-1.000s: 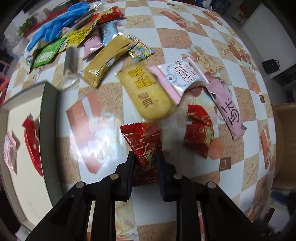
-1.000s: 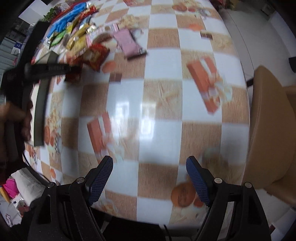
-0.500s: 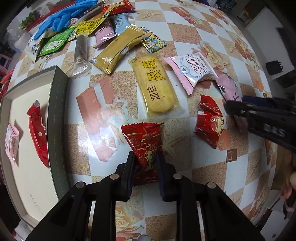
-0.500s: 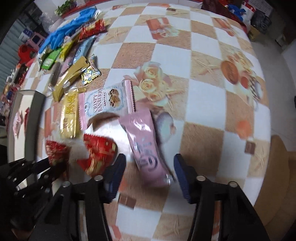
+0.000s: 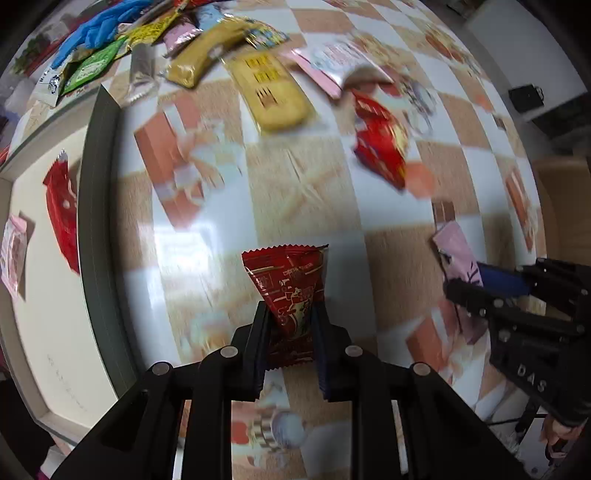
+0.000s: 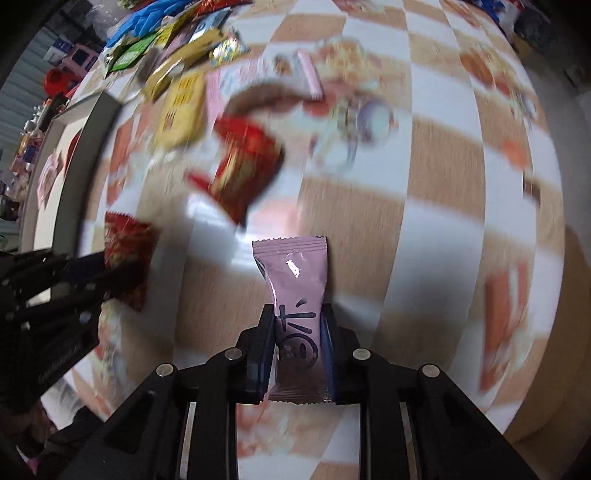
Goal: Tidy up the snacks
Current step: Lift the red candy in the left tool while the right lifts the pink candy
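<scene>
My left gripper [image 5: 290, 314] is shut on a red snack packet [image 5: 290, 284] and holds it above the checked table. My right gripper [image 6: 298, 314] is shut on a pink snack packet [image 6: 297, 284]; it also shows in the left wrist view [image 5: 458, 254] at the right. The grey tray [image 5: 96, 206] at the left holds a red packet [image 5: 61, 206] and a pink packet [image 5: 13, 251]. On the table lie another red packet [image 5: 380, 147], a yellow packet [image 5: 273, 92], and a pink-and-white packet [image 5: 332, 62].
Several more packets and blue gloves [image 5: 99, 26] lie in a heap at the far left of the table. A tan chair [image 6: 546, 362] stands by the table's right edge. The left gripper's body [image 6: 48, 295] is at the left in the right wrist view.
My right gripper has shut on the pink packet and lifted it off the table. My left gripper has pulled back with the red packet; the views are blurred by motion.
</scene>
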The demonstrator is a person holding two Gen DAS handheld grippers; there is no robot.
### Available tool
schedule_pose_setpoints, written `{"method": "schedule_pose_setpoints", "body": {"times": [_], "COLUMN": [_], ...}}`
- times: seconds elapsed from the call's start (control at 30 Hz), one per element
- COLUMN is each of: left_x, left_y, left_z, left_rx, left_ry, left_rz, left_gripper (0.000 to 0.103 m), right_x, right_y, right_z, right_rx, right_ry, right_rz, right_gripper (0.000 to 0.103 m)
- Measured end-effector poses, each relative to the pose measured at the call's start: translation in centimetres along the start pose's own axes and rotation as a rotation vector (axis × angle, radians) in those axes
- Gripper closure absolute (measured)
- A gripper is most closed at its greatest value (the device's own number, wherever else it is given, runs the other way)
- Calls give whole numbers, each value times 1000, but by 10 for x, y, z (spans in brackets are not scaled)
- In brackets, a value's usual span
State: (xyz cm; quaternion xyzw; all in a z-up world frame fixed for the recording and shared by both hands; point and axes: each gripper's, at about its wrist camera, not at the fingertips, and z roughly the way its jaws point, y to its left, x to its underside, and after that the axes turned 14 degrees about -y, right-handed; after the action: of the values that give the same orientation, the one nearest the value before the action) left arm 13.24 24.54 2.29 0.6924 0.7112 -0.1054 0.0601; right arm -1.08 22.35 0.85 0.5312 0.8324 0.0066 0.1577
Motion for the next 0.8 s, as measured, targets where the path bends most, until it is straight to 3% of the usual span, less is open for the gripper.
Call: {"method": "schedule_pose_setpoints", "body": {"times": [0.23, 0.57, 0.63, 0.8], "left_x": [31, 52, 67, 72], "left_y": [-15, -21, -26, -26], "left_z": [-7, -7, -12, -20], "left_rx": [-17, -108, -117, -115], "left_ry": [41, 100, 105, 110], "left_rz": [57, 92, 95, 123], "left_gripper": [79, 79, 79, 79], "right_x": [58, 81, 82, 83], "right_y": [21, 40, 45, 66], "right_z": [-11, -10, -8, -1], "right_rx": [-47, -47, -39, -5], "right_ry": [46, 70, 81, 102], "right_rz": [-22, -121, -165, -254], "right_gripper": [79, 78, 78, 78]}}
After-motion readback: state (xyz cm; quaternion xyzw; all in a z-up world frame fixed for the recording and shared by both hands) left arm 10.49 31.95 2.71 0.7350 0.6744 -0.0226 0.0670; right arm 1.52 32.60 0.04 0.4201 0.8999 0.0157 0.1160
